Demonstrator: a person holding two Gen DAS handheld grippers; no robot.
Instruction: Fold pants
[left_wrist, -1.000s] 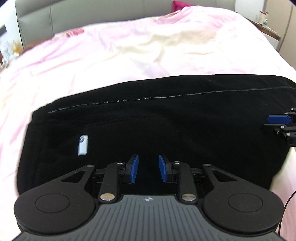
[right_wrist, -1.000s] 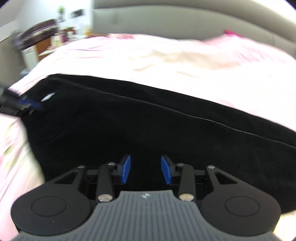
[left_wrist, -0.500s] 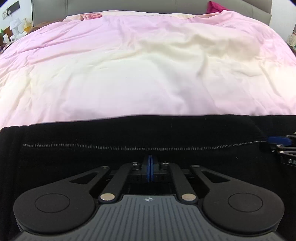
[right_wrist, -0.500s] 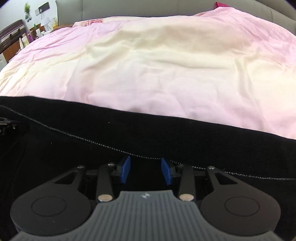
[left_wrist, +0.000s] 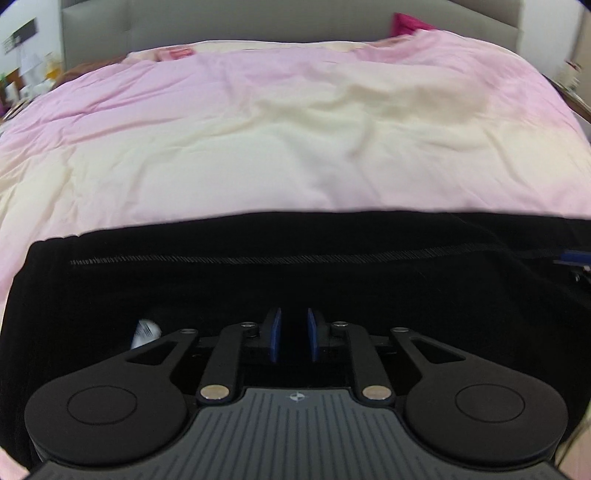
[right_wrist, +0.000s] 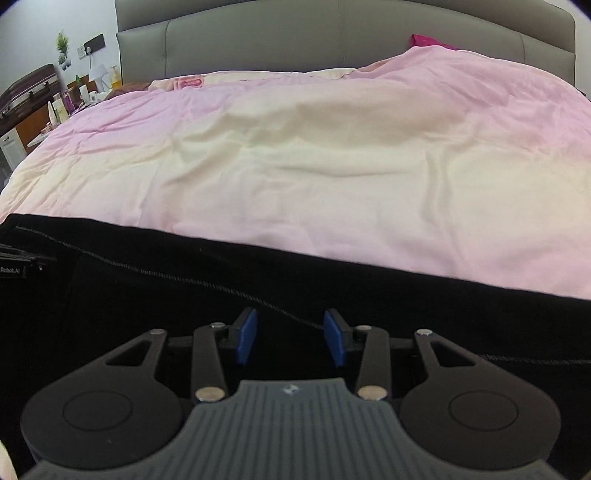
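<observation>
Your left hand-held gripper (left_wrist: 293, 335) sits low over the black pants (left_wrist: 258, 280), its blue pads a narrow gap apart with nothing visibly pinched between them. A small white tag (left_wrist: 144, 331) shows just left of its fingers. Your right hand-held gripper (right_wrist: 290, 336) has its pads wider apart, also over the pants, with a stitched seam (right_wrist: 184, 277) running toward them. The pants lie spread across the near edge of the bed, on the pink and cream duvet (right_wrist: 332, 166), which stretches to the grey headboard (right_wrist: 332, 33).

text: "Robot.AI", partly cut off | on: left hand-held gripper (right_wrist: 14, 266) body, frame edge
</observation>
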